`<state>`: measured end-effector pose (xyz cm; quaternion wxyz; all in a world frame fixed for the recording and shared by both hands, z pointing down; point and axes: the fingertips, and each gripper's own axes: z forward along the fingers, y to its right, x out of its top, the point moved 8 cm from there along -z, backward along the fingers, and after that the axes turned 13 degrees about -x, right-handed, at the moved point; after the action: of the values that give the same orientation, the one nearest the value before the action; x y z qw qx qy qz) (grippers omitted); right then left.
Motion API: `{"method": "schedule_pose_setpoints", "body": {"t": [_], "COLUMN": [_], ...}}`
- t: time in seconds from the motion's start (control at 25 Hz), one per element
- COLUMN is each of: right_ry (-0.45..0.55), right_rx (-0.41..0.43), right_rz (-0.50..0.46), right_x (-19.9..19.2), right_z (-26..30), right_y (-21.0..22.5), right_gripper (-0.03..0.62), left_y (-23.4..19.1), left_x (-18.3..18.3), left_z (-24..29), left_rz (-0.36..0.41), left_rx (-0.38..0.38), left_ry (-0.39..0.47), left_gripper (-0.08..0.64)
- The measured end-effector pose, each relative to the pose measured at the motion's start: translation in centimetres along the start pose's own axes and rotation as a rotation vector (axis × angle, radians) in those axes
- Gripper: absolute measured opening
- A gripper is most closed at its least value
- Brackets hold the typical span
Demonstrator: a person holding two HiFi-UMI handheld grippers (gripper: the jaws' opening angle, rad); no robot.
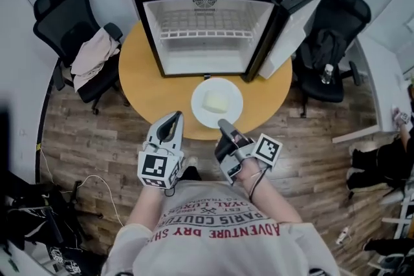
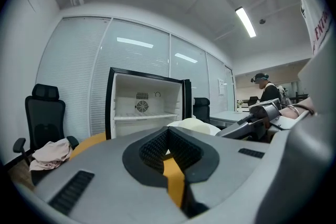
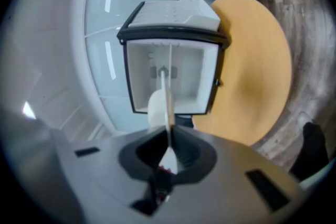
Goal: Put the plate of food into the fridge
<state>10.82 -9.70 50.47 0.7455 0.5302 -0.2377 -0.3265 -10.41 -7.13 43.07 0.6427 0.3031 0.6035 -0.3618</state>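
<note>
A white plate [image 1: 200, 114] with a pale yellow block of food [image 1: 215, 101] is at the front of the round wooden table [image 1: 139, 77], just before the open mini fridge [image 1: 206, 35]. My right gripper [image 1: 225, 126] is shut on the plate's near rim. In the right gripper view the plate [image 3: 169, 105] shows edge-on between the pads of that gripper [image 3: 169, 149], with the food [image 3: 156, 107] beside it. My left gripper [image 1: 171, 128] hangs shut and empty at the table's front edge, left of the plate. The left gripper view shows its tips [image 2: 168, 157] together and the fridge [image 2: 144, 105] ahead.
The fridge door [image 1: 294, 29] swings out to the right. Its single wire shelf [image 1: 206, 32] holds nothing. A black chair with clothes on it [image 1: 87, 52] stands left of the table, another black chair [image 1: 333, 55] to the right. A person [image 2: 268, 91] is in the background.
</note>
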Motion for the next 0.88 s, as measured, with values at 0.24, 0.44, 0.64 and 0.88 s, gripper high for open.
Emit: {"method": "schedule_pose_setpoints", "body": {"t": [0.24, 0.44, 0.64, 0.88], "right_ry": [0.069, 0.091, 0.085, 0.057], "right_rx": [0.022, 0.036, 0.025, 0.029], "right_rz": [0.008, 0.027, 0.034, 0.04], "right_x": [2.7, 3.9, 5.4, 7.8], "right_z": [6.1, 10.2, 13.1, 15.7], "right_y": [-3.1, -4.8, -5.9, -7.2], "right_gripper": [0.038, 0.038, 0.038, 0.039], "left_y": [-7.0, -11.0, -13.7, -15.6], "left_x": [1.7, 2.4, 2.3, 2.3], "left_z": [4.2, 6.6, 7.9, 9.7], "left_rz": [0.023, 0.04, 0.016, -0.003], "left_rx": [-0.055, -0.095, -0.076, -0.028], "left_ry": [0.018, 0.014, 0.009, 0.007], "left_gripper": [0.026, 0.026, 0.026, 0.026]}}
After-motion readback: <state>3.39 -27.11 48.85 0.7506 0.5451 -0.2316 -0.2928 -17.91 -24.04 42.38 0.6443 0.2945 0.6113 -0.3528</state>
